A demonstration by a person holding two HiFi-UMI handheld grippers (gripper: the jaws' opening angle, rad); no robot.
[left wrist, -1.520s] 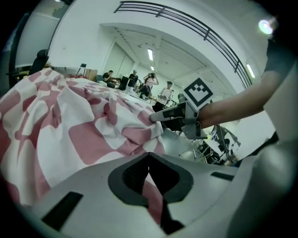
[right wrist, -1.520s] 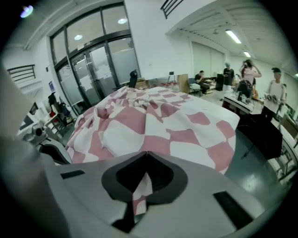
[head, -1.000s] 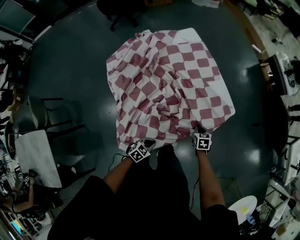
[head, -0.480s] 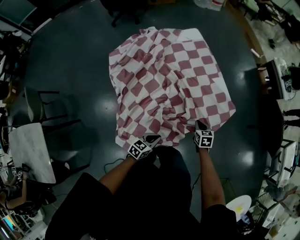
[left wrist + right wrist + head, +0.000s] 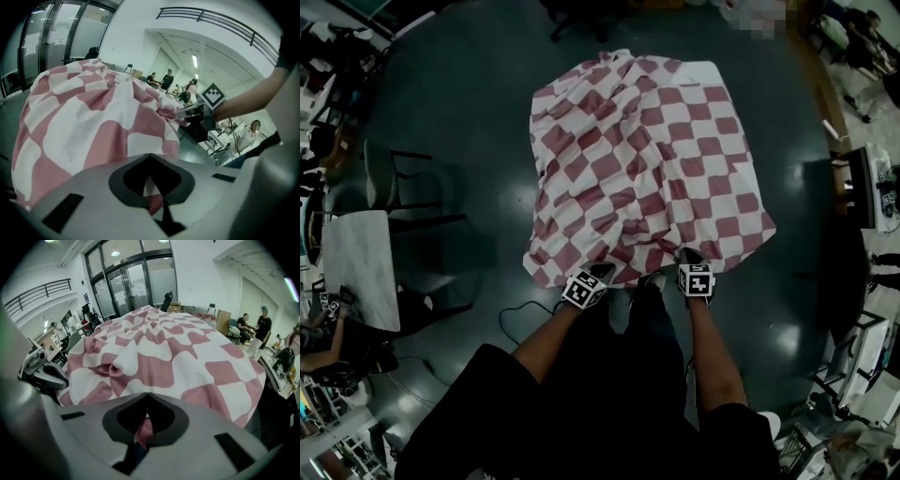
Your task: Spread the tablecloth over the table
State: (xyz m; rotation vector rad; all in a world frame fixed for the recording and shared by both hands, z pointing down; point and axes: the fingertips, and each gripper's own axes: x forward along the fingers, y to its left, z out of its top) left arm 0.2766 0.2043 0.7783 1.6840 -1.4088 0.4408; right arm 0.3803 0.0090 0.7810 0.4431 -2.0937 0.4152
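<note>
since a second ago we have drawn the near hem of the tablecloth (image 5: 647,159) a little wider at its left corner, though creases still bunch by our hands. our left gripper (image 5: 600,272) and right gripper (image 5: 688,256) are each pinched tight on that hem. the soft red-and-white checked fabric drapes in rumpled folds over the table, hiding it.
</note>
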